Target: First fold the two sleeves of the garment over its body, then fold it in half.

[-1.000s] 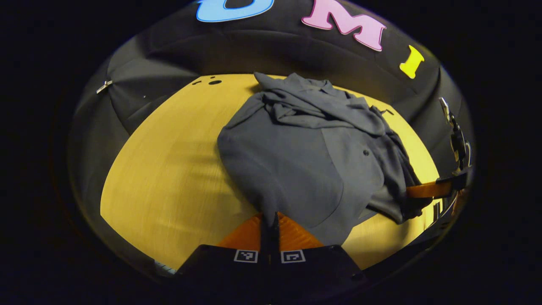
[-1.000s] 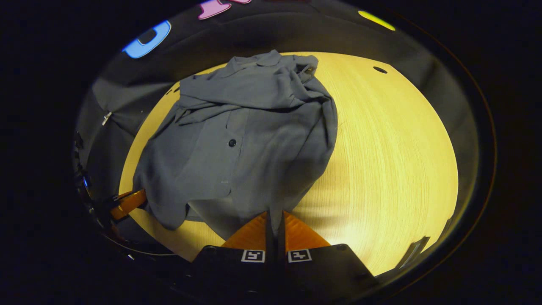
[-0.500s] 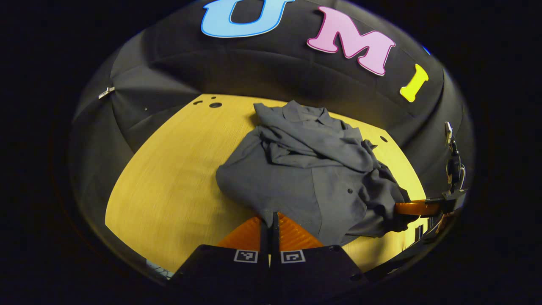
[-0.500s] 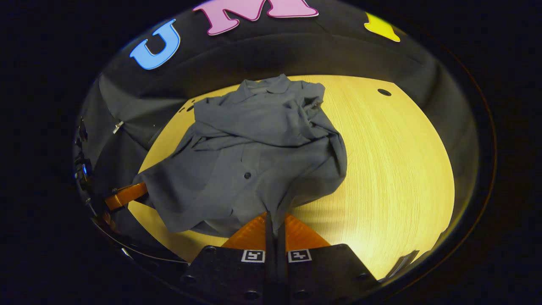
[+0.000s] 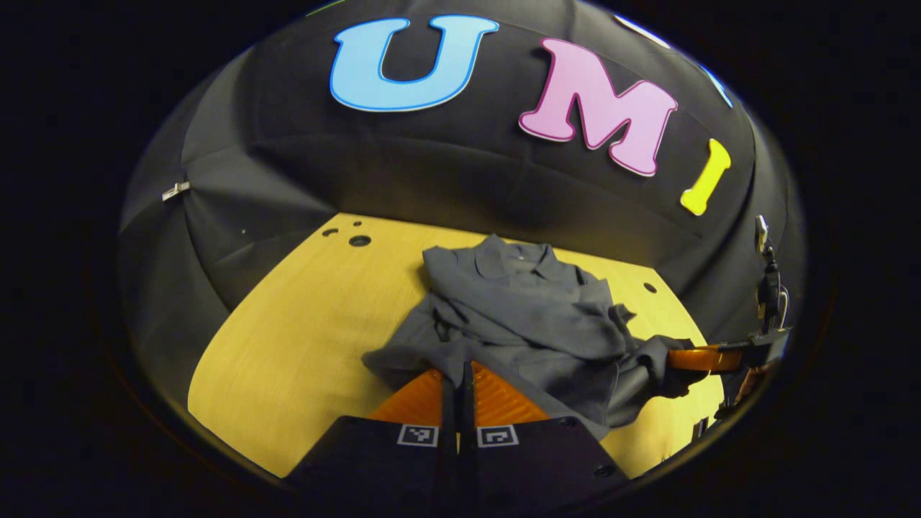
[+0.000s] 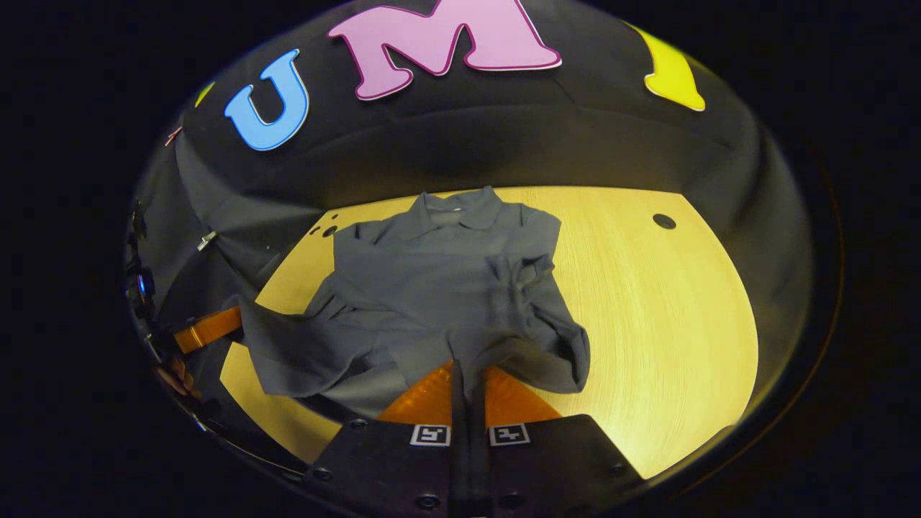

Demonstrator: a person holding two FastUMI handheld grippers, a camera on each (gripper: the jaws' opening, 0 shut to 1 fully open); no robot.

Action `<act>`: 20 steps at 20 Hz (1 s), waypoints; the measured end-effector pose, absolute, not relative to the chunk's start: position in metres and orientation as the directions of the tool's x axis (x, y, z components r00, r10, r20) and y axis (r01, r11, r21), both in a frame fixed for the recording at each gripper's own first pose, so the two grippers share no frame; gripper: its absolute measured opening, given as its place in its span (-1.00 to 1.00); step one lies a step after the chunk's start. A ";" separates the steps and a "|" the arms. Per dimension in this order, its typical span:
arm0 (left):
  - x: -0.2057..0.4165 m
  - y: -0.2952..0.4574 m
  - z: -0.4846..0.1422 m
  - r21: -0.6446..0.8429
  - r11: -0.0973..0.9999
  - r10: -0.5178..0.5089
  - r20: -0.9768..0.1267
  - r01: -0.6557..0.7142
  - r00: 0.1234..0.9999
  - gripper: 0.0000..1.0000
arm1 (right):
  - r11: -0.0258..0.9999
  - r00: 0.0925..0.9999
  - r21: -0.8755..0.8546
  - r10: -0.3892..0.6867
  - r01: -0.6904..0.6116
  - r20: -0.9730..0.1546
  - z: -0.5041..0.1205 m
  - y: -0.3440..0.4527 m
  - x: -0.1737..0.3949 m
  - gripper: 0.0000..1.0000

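Grey collared cloth shirt, sleeves folded over body | left gripper, right gripper: each pinching hem corners, lifted for half-fold | yellow wooden table

The shirt was a plain dark grey, with no pattern, and its collar was the same grey. The table was yellow with a fine wood grain of thin pale lines, brighter on its right part in the right gripper view. Some small round holes in the table looked black. The wall behind was black cloth. A small clip on the wall was silver.
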State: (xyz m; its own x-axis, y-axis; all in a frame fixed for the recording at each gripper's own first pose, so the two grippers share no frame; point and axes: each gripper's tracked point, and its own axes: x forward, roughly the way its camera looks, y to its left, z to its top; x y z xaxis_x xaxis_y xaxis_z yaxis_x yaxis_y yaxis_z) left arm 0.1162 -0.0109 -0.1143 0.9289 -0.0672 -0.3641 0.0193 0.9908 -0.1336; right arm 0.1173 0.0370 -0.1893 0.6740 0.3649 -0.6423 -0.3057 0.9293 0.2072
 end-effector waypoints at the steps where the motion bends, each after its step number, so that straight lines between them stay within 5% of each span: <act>1: 0.126 -0.012 -0.105 -0.139 0.990 -0.069 -0.347 0.021 0.935 -0.96 | 0.928 0.682 0.205 0.367 -0.310 -0.633 -0.186 0.037 0.127 -0.90; 20: 0.333 -0.026 -0.046 -0.087 0.995 -0.067 -0.202 0.050 0.977 -0.90 | 0.937 0.793 0.207 0.348 -0.281 -0.499 -0.163 0.052 0.332 -0.91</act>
